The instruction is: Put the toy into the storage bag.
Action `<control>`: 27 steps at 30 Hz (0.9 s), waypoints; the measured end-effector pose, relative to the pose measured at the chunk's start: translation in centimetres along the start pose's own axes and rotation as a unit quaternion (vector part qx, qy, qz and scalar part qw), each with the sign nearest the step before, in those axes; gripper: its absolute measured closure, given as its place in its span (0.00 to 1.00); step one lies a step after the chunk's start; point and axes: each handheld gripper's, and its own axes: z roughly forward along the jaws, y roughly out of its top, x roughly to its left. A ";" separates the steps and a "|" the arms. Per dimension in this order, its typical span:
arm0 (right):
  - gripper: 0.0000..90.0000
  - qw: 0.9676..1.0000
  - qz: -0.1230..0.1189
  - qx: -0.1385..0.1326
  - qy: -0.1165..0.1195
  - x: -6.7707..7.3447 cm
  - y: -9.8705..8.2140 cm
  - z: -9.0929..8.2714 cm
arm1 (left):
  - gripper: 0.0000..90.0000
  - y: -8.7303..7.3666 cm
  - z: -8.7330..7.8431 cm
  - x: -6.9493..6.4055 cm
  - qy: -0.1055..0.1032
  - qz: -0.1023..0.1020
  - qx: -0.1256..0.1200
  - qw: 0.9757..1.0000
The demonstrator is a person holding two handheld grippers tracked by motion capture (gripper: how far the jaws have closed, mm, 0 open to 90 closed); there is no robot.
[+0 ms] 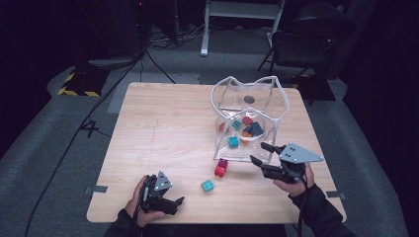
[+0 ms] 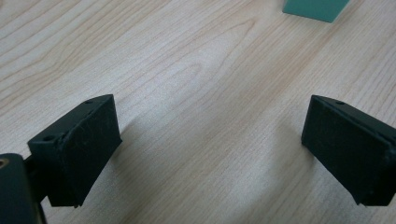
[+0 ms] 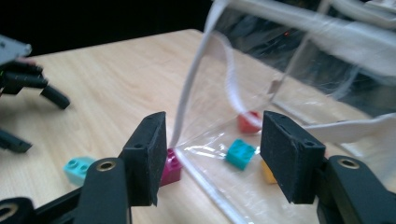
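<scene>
Risk first: right claw (image 1: 263,153) open, nothing gripped, close against near wall of clear bag (image 1: 245,118), so a nudge could snag the white rim, tip the bag or spill the bricks inside. Magenta brick (image 1: 221,168) on the bench (image 1: 163,133) just outside that wall, left of the claw; teal brick (image 1: 207,186) nearer, between the claws. Left claw (image 1: 175,202) open and empty at near left edge. Brick count inside blurred by glare, perhaps six; magenta brick half hidden behind a pad in right gripper view.
</scene>
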 end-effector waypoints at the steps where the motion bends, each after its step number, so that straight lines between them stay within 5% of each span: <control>1: 0.47 1.000 -0.002 0.004 0.009 0.4 -0.4 0.5 | 0.05 0.0 0.0 0.0 0.000 0.000 0.001 1.000; 9: 0.47 0.998 -0.016 0.049 0.048 2.7 -2.7 4.4 | 0.05 0.0 0.0 0.0 0.000 0.000 0.000 1.000; 17: 0.49 0.995 -0.018 0.089 0.048 2.9 -4.2 8.0 | 0.05 0.0 0.0 0.0 0.000 0.000 0.000 1.000; 27: 0.50 0.993 -0.019 0.108 0.052 2.9 -4.8 10.1 | 0.05 0.0 0.0 0.0 0.000 0.000 -0.001 1.000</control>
